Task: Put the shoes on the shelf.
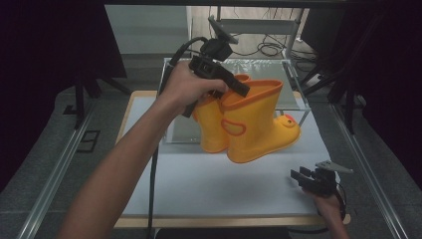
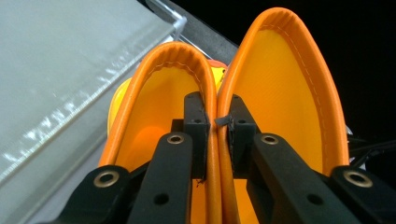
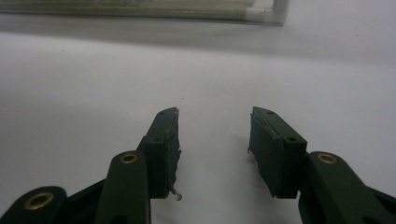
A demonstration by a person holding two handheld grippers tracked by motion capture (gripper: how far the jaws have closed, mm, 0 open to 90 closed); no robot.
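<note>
A pair of yellow rubber boots with orange rims stands side by side at the middle of the white table top, tilted with the duck-faced toe higher than the heel. My left gripper comes down from above and is shut on the two touching shaft walls, one jaw inside each boot. In the left gripper view the left gripper pinches both orange rims between the left boot and the right boot. My right gripper rests low at the table's front right, open and holding nothing.
A clear plastic rack stands just behind the boots, its front edge close to them. The left gripper's cable hangs down across the table's left part. Metal rails run along both sides, and cables lie on the floor beyond.
</note>
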